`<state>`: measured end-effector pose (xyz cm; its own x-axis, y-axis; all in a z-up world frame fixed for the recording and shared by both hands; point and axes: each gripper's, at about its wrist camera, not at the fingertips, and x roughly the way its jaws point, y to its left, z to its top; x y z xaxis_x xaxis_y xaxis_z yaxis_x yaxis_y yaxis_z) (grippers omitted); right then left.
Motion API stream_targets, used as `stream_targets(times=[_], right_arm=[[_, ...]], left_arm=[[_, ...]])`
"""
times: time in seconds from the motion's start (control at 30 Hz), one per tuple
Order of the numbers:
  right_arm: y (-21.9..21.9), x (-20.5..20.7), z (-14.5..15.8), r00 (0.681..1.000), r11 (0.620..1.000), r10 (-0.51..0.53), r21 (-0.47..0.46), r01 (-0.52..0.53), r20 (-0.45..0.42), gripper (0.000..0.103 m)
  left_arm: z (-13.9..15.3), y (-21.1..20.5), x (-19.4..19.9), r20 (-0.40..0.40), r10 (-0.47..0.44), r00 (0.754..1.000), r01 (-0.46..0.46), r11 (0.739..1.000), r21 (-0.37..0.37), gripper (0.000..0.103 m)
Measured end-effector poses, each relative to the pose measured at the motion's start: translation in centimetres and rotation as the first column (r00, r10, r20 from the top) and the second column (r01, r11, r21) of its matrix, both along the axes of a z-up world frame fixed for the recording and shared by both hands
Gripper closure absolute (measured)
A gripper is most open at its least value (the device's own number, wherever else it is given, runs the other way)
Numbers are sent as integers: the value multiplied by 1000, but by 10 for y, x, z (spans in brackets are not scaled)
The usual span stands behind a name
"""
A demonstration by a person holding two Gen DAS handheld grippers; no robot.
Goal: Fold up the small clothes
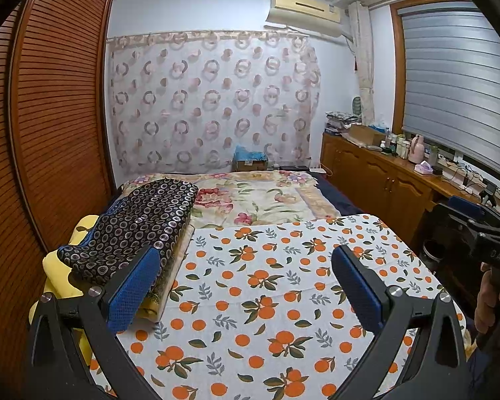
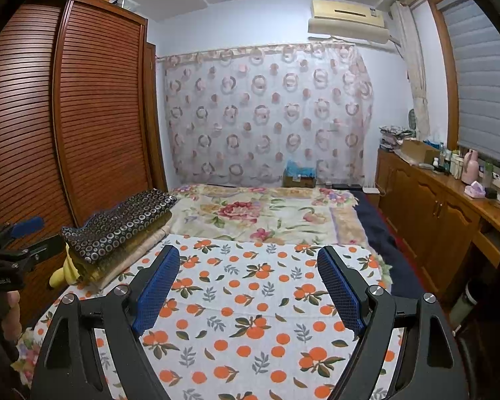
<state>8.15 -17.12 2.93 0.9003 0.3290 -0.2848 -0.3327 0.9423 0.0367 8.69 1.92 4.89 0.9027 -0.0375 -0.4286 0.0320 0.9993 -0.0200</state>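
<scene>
A white cloth printed with oranges [image 1: 266, 300] [image 2: 260, 300] lies spread flat on the bed, nothing on top of it. My left gripper [image 1: 246, 251] hovers open over it, blue pads [image 1: 133, 286] wide apart and empty. My right gripper [image 2: 248, 250] is also open and empty over the same cloth. At the left edge sits a pile of folded clothes, a dark ring-patterned piece [image 1: 133, 226] [image 2: 116, 223] on top of beige and yellow ones. Each gripper shows at the edge of the other's view, the right gripper [image 1: 483, 230] and the left gripper [image 2: 20, 243], held by a person's hand [image 2: 3, 313].
A floral blanket [image 1: 250, 196] covers the bed behind the cloth. A slatted wooden wardrobe [image 1: 50, 116] stands close on the left. A wooden sideboard [image 2: 433, 206] with bottles and boxes runs along the right under a window blind. A patterned curtain [image 2: 266, 113] hangs on the far wall.
</scene>
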Motion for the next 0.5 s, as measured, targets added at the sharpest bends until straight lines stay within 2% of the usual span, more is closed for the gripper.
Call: stream_targets(times=[0.5], right_arm=[[-5, 0, 1, 1000, 1000, 6, 0, -6, -1, 17]], left_arm=[[-1, 2, 1, 0, 1, 1000, -1, 1000, 0, 0]])
